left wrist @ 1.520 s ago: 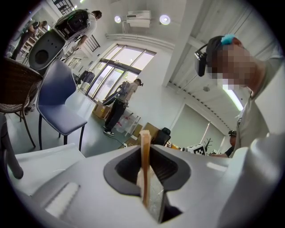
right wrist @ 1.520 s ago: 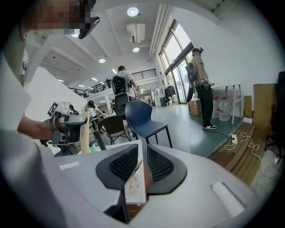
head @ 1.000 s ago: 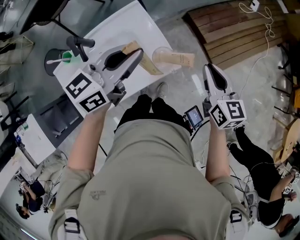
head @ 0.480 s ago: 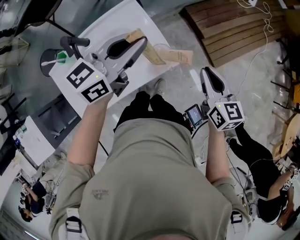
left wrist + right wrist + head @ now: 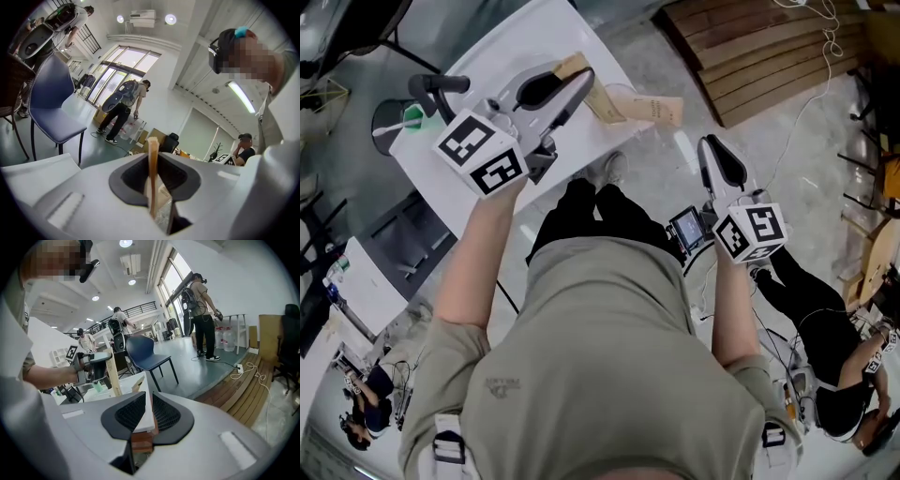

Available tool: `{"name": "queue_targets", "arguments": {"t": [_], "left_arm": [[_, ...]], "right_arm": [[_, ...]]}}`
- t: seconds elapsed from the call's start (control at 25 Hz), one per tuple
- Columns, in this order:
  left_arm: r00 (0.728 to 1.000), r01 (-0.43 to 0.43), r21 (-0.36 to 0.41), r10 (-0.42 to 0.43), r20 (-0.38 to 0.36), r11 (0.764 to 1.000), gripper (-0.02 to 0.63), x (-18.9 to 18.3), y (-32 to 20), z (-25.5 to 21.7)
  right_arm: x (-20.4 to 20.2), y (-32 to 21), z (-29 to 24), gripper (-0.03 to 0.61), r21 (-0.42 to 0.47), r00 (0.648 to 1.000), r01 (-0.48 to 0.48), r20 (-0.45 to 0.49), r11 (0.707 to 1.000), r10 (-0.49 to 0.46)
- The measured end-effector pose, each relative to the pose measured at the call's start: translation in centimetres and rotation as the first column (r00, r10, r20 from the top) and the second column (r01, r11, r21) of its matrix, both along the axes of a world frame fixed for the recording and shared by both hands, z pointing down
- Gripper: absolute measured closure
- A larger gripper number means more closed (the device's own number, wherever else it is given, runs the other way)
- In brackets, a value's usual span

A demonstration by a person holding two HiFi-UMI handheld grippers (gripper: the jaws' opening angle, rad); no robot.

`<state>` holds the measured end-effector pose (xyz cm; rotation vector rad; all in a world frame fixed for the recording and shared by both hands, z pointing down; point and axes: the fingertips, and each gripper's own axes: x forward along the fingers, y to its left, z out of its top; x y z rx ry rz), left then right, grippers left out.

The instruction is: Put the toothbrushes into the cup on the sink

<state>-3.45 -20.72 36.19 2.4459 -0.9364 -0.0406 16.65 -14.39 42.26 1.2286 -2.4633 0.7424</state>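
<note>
Bright, even daylight comes through tall windows [image 5: 123, 65], helped by 2 round ceiling lights [image 5: 170, 19], so shadows stay soft. The white sink [image 5: 546, 36] nearly blows out. Fisheye bending and black corners ring both gripper views, and there is little motion blur.

The left tongs [image 5: 578, 82] cover the middle of the toothbrush box [image 5: 607, 105] they pinch and a good part of the sink [image 5: 525, 37]. The clear cup [image 5: 623, 91] is hard to trace behind the second box [image 5: 661, 111]. Box print is too small to read.
</note>
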Motion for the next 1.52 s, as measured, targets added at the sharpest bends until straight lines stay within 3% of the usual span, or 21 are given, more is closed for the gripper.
{"name": "queue_targets", "arguments": {"t": [1.52], "left_arm": [[1.000,0.008,-0.047,-0.008,-0.002,0.999,0.558,1.0,-0.3,5.4]], "right_arm": [[-2.8,1.0,2.8,0.525,-0.076,0.999,0.042,-0.001,0.996,-0.042]]}}
